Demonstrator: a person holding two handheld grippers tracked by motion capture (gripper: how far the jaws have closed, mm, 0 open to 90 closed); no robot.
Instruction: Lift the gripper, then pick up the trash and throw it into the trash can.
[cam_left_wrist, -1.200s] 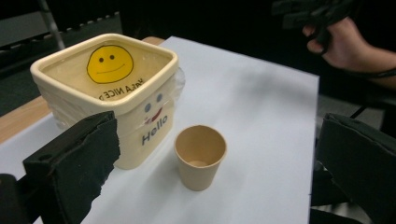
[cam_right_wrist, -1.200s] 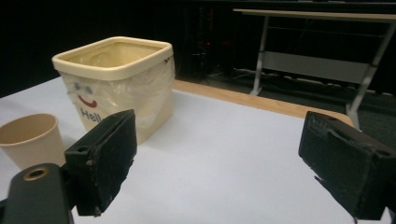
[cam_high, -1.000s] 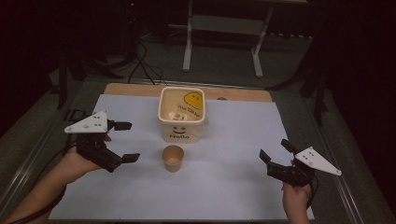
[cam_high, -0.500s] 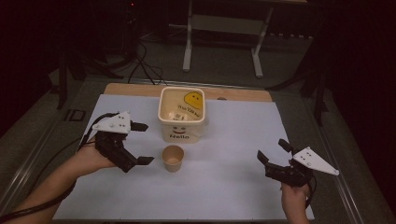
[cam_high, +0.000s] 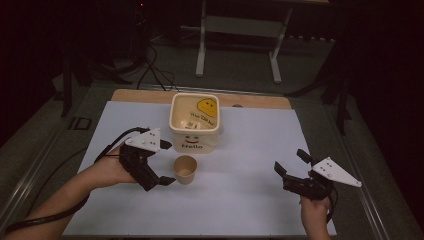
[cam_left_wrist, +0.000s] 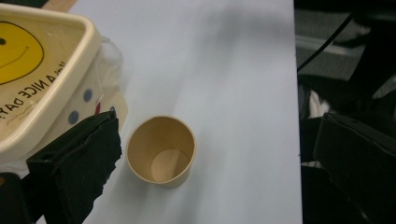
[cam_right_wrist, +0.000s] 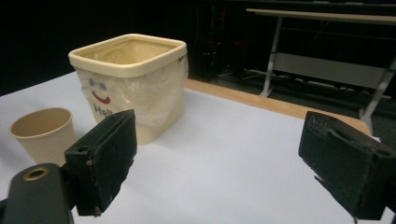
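Observation:
An empty tan paper cup (cam_high: 185, 169) stands upright on the white table cover, just in front of a cream plastic bin (cam_high: 195, 120) lined with clear film and printed with a smiley face and "Hello". My left gripper (cam_high: 167, 163) is open just left of the cup, its jaws spread on the near and far sides of that spot. In the left gripper view the cup (cam_left_wrist: 161, 151) sits between the wide jaws, close to the left one, with the bin (cam_left_wrist: 42, 84) beside it. My right gripper (cam_high: 289, 161) is open and holds nothing at the right.
In the right gripper view the bin (cam_right_wrist: 130, 79) and cup (cam_right_wrist: 42, 133) stand well ahead, at the left. A wooden table edge (cam_high: 150, 96) runs behind the white cover (cam_high: 250, 200). A metal stand (cam_high: 237, 30) and cables lie on the dark floor beyond.
My left gripper has moved right, closing in on the cup. The right gripper has barely shifted. Cup and bin have stayed put.

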